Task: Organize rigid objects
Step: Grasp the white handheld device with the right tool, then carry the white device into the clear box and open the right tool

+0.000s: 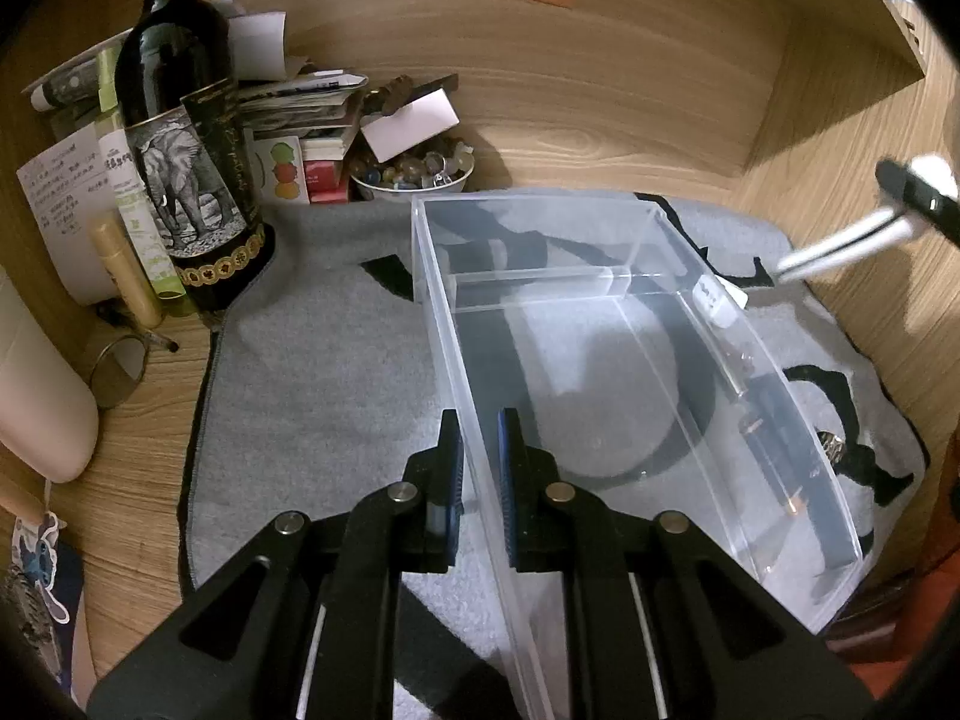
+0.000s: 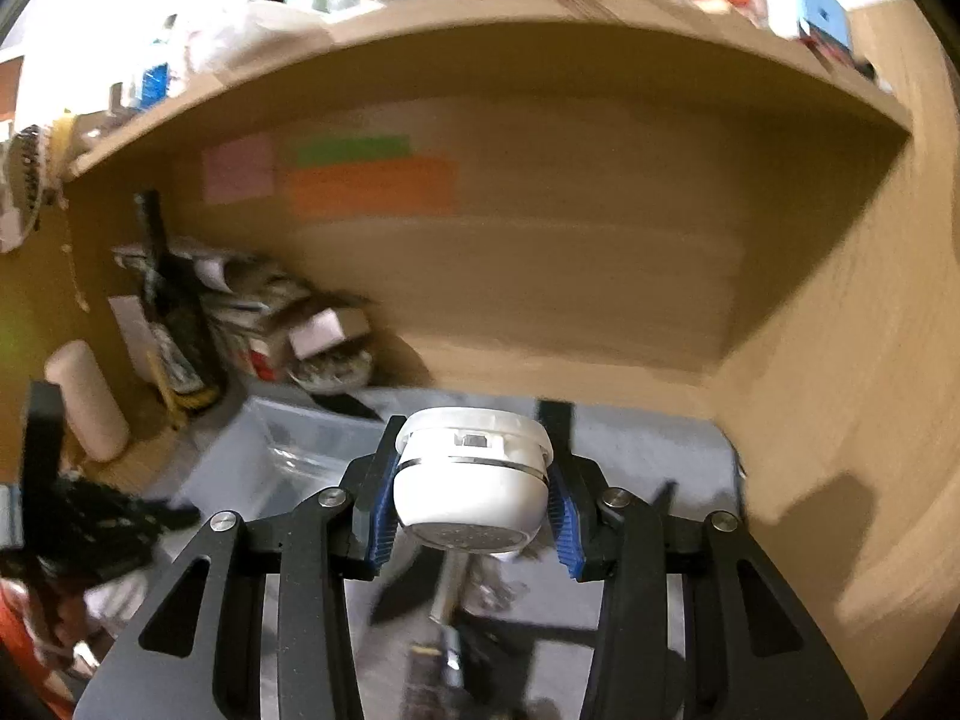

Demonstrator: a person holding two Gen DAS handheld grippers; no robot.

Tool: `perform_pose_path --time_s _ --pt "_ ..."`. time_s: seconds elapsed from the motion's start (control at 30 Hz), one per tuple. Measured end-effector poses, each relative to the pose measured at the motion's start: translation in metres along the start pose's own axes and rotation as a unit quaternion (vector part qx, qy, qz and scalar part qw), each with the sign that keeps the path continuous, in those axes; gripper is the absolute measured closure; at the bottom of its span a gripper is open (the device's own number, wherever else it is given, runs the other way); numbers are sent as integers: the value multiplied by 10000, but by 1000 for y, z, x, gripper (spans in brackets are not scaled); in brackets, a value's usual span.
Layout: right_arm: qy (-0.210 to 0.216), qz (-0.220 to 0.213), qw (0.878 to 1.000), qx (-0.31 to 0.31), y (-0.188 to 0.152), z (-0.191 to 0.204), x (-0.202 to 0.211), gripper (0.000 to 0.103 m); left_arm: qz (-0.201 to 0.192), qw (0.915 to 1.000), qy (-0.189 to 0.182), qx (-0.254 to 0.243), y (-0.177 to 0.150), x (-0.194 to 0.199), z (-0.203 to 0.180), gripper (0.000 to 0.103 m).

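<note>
A clear plastic box (image 1: pixel 600 360) with an inner divider lies on a grey mat (image 1: pixel 336 390). My left gripper (image 1: pixel 480 468) is shut on the box's near left wall, one pad on each side. A dark pen-like item (image 1: pixel 774 450) lies along the box's right wall. My right gripper (image 2: pixel 474 480) is shut on a white round-headed device (image 2: pixel 471 480) with a chrome ring and a silver stem hanging below it. It hangs above the mat, right of the box (image 2: pixel 282 438). In the left wrist view the silver stem (image 1: pixel 840 249) shows at the right edge, above the box's far right corner.
A dark wine bottle (image 1: pixel 180 138) with an elephant label stands at back left, beside stacked papers and a bowl of marbles (image 1: pixel 414 174). A pale cylinder (image 1: pixel 42 390) lies at the left. Wooden walls close the back and the right side, with a shelf overhead (image 2: pixel 480 48).
</note>
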State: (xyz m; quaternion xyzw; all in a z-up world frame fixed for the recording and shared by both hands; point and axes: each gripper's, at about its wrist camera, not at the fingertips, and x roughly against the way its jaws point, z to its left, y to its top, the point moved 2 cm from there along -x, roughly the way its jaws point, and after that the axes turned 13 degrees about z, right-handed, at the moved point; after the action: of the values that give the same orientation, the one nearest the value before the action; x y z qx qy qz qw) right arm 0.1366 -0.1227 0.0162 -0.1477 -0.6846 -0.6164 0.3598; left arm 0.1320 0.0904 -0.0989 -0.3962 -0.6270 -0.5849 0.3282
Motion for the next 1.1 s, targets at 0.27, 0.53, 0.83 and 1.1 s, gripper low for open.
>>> perform_pose_path --time_s 0.27,0.53,0.83,1.1 --pt "471 64 9976 511 12 45 -18 65 -5 10000 -19 13 0 0 0 91" --pt "679 657 9919 843 6 78 -63 65 -27 10000 -60 17 0 0 0 91" --pt "526 1141 9836 1297 -14 93 -86 65 -38 9999 -118 -14 0 0 1 91" --pt "616 1760 9723 1409 -24 94 -112 65 -47 9999 -158 -12 0 0 2 91"
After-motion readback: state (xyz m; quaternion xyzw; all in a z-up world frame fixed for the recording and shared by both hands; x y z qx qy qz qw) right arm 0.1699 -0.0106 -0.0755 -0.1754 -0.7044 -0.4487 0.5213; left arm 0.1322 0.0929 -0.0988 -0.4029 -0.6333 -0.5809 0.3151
